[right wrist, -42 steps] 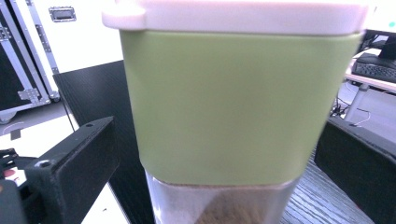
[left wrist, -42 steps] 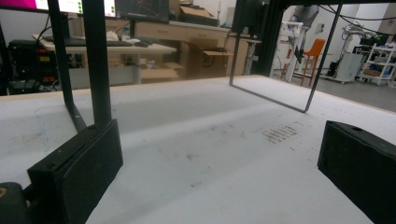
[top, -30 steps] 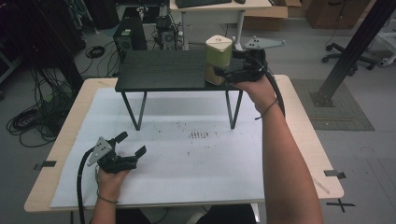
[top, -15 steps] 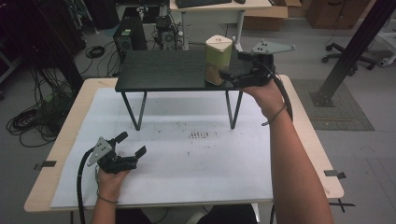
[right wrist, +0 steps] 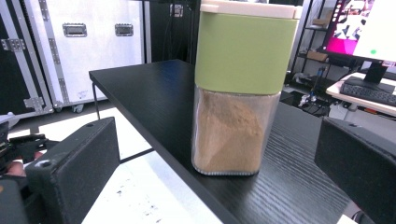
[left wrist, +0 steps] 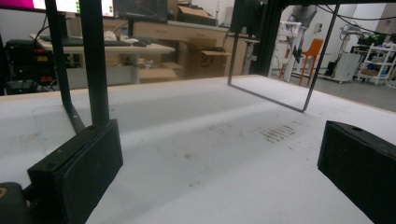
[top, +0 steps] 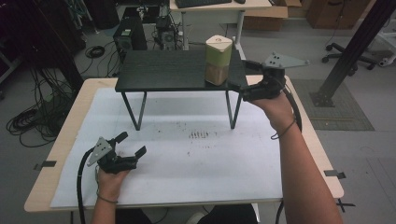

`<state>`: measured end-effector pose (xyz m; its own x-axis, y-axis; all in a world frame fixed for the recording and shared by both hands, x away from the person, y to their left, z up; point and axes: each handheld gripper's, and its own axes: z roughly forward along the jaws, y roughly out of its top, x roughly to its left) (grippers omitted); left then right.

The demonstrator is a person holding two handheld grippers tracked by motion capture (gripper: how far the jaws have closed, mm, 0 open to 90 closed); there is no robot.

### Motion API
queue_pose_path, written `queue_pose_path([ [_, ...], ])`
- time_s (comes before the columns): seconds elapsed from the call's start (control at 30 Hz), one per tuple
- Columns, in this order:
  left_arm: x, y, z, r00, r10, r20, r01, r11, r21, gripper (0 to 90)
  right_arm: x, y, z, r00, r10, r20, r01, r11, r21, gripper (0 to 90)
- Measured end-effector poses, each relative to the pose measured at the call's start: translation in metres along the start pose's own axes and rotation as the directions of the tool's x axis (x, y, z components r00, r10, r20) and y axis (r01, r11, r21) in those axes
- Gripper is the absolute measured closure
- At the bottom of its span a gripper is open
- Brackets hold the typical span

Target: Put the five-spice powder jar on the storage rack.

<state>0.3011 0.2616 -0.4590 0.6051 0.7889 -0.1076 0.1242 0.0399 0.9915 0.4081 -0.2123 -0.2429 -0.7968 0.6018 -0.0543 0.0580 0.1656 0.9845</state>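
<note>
From my high view I see a workshop floor with cables and desks behind a table [top: 65,140] covered by a white sheet [top: 187,163]. A low black shelf [top: 163,70] on thin legs stands at its far side, and the jar [top: 218,59] sits upright near the shelf's right end. My right claw [top: 239,74] hovers just beside the jar on its right, jaws spread and gripping nothing. My left claw [top: 130,144] rests low over the sheet near the front left, well apart from the jar, jaws also spread.

In the left gripper view, the left claw [left wrist: 219,163] has both black jaws wide apart over the bare, slightly smudged sheet, with the shelf's legs beyond.

In the right gripper view, the jar [right wrist: 240,88] stands on the dark wood shelf [right wrist: 154,93] close to its edge: cream lid, green upper band, clear lower part filled with tan powder. The right claw [right wrist: 215,172] frames it, jaws released and clear of its sides.
</note>
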Motion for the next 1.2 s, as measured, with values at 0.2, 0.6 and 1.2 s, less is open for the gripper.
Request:
queue_pose_path([
  [0.2,0.0,0.0,0.0,1.0,-0.003,-0.003,0.003,1.0,0.001,0.4,0.006,-0.008,-0.011,1.0,-0.001,-0.006,0.001,0.9999,-0.015,0.0],
  [0.6,0.0,0.0,0.0,1.0,-0.002,-0.003,0.002,1.0,0.001,0.4,0.019,-0.023,-0.018,0.9995,-0.014,-0.028,0.014,0.9998,-0.012,0.0],
  [1.2,0.0,0.0,0.0,1.0,0.002,0.002,-0.002,1.0,0.003,0.4,0.036,-0.058,-0.019,0.9987,-0.027,-0.043,0.028,0.9992,0.027,0.0],
])
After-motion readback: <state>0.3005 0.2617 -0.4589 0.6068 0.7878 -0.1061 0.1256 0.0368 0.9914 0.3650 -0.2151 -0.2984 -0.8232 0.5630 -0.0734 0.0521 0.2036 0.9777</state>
